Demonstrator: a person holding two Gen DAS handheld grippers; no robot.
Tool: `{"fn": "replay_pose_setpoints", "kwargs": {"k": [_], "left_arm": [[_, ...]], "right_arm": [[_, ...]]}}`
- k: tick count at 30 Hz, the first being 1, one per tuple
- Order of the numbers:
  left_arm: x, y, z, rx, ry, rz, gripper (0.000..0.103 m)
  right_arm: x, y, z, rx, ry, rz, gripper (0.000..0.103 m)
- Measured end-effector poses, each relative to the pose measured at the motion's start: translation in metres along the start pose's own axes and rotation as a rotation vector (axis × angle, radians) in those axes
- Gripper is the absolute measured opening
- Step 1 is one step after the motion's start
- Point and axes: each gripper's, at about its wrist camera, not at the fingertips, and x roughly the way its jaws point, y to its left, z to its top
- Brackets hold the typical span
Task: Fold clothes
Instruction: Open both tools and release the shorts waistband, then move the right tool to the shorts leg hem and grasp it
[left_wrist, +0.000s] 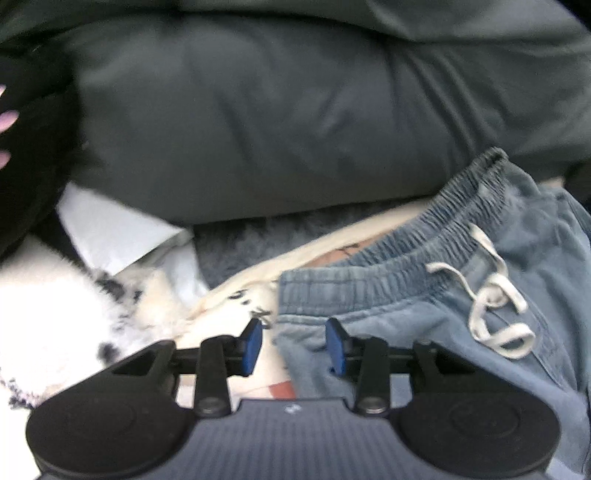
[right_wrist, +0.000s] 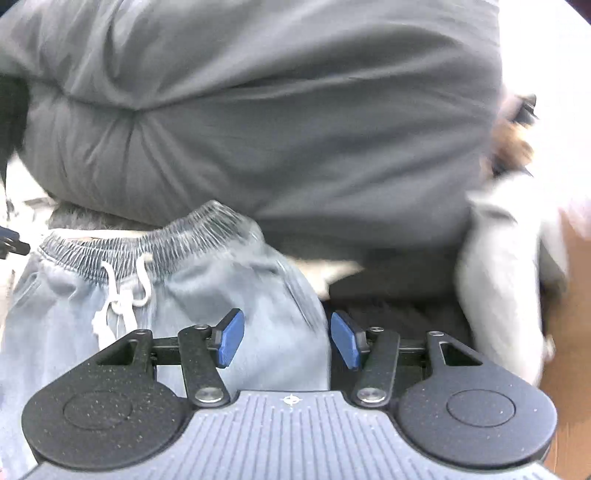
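Shorts (left_wrist: 424, 291), cream fabric (left_wrist: 236, 295) left-view only

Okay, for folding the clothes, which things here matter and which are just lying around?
Part of the job: blue drawstring shorts, left gripper, right gripper.
Just lying about: grey cushion, white fluffy spotted thing, cream patterned cloth.

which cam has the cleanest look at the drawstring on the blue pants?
Left wrist: the white drawstring lies sharp and fully exposed below the waistband, loops visible. Right wrist shows the drawstring too, but smaller and motion-blurred.
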Motion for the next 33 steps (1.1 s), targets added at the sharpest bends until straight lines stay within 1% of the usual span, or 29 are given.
{"fn": "replay_pose_setpoints", "kwargs": {"k": [3,4,6,7,9,11,13,16,19,23,26,29,31,33], "left_arm": [[-0.005,-0.022,-0.003,0.063,-0.021,-0.018,0.041],[-0.004,-0.029,-0.004,0.087,-0.018,-0.03,0.041],[-0.003,-0.043,-0.005,0.128,0.003,-0.061,0.04],[-0.002,-0.05,-0.005,0.149,0.014,-0.077,0.037],[0.002,-0.061,-0.006,0.172,0.041,-0.106,0.036],[0.0,-0.072,-0.006,0.2,0.059,-0.126,0.036],[-0.008,-0.081,-0.004,0.221,0.077,-0.139,0.036],[-0.017,-0.091,0.007,0.244,0.086,-0.192,0.038],[-0.028,-0.097,0.018,0.268,0.083,-0.225,0.042],[-0.035,-0.112,0.033,0.32,0.141,-0.321,0.042],[-0.052,-0.12,0.047,0.364,0.141,-0.358,0.042],[-0.071,-0.126,0.063,0.389,0.124,-0.381,0.042],[-0.085,-0.133,0.073,0.409,0.109,-0.392,0.047],[-0.098,-0.14,0.083,0.415,0.103,-0.406,0.048]], "right_arm": [[-0.03,-0.014,-0.035,0.062,0.006,-0.07,0.059],[-0.043,-0.017,-0.048,0.082,0.018,-0.097,0.059],[-0.06,-0.016,-0.073,0.118,0.043,-0.137,0.059],[-0.072,-0.017,-0.085,0.139,0.055,-0.156,0.059],[-0.096,-0.018,-0.108,0.182,0.079,-0.197,0.059],[-0.123,-0.015,-0.13,0.214,0.104,-0.257,0.059],[-0.15,-0.014,-0.152,0.258,0.114,-0.281,0.059],[-0.183,-0.008,-0.184,0.344,0.162,-0.326,0.059],[-0.216,0.005,-0.209,0.394,0.193,-0.37,0.059],[-0.26,0.023,-0.235,0.453,0.227,-0.434,0.059],[-0.288,0.037,-0.25,0.488,0.248,-0.486,0.059],[-0.305,0.047,-0.266,0.528,0.244,-0.509,0.059],[-0.312,0.055,-0.28,0.549,0.236,-0.525,0.059],[-0.316,0.061,-0.292,0.576,0.218,-0.522,0.059]]}}
